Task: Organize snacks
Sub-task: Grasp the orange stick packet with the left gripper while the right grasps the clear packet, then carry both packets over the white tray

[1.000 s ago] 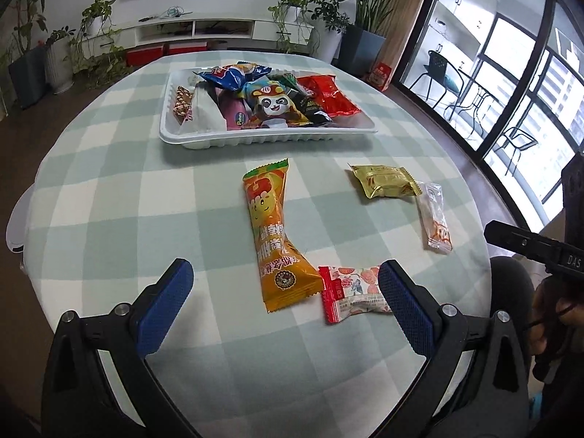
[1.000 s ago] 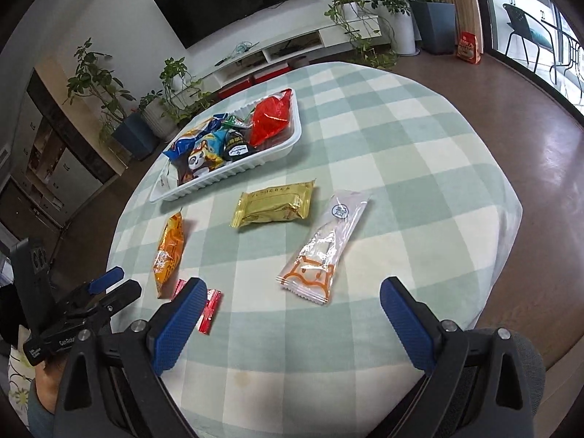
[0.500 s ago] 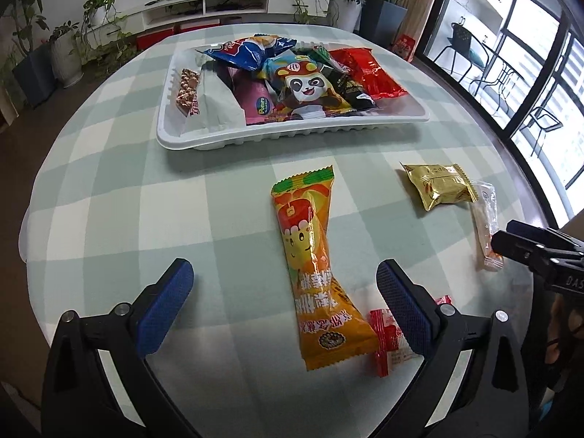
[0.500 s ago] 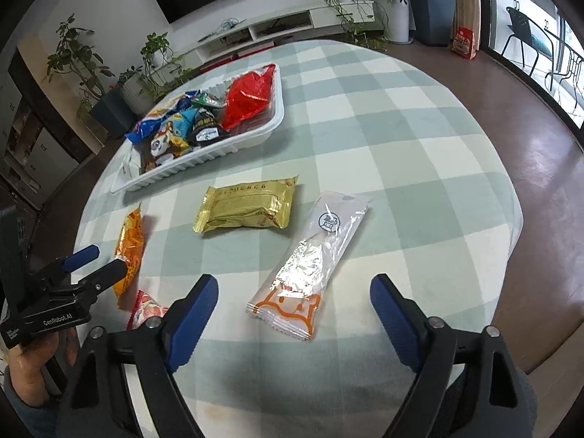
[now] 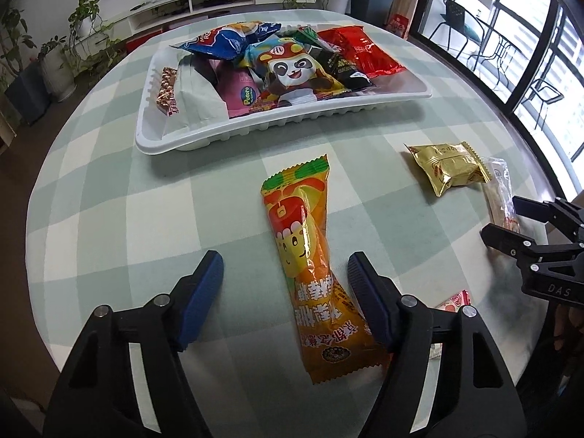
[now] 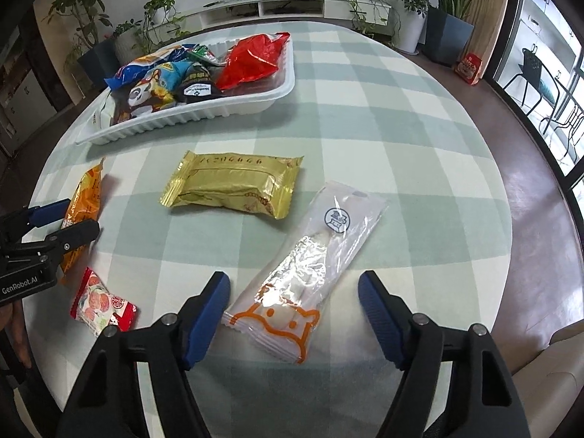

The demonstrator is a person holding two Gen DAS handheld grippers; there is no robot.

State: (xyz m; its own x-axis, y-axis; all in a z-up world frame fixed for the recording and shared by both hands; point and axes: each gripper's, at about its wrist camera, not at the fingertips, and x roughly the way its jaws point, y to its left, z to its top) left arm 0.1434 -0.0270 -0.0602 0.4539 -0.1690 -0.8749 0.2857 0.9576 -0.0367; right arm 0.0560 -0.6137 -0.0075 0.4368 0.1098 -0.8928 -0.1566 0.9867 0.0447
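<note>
nearest, your left gripper (image 5: 284,277): jaws closing astride the long orange plastic snack packet (image 5: 314,266), pads not yet touching it. your right gripper (image 6: 294,297): jaws closing astride the clear plastic packet with orange print (image 6: 310,266), also untouched. beyond, a gold foil packet (image 6: 233,188). farthest, the white ribbed plastic tray (image 5: 255,126), filled with snacks.

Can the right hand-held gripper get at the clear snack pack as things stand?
Probably yes. The right hand-held gripper straddles the clear snack pack, jaws closing, pads not yet touching. Nothing lies on it; the gold packet sits apart.
</note>
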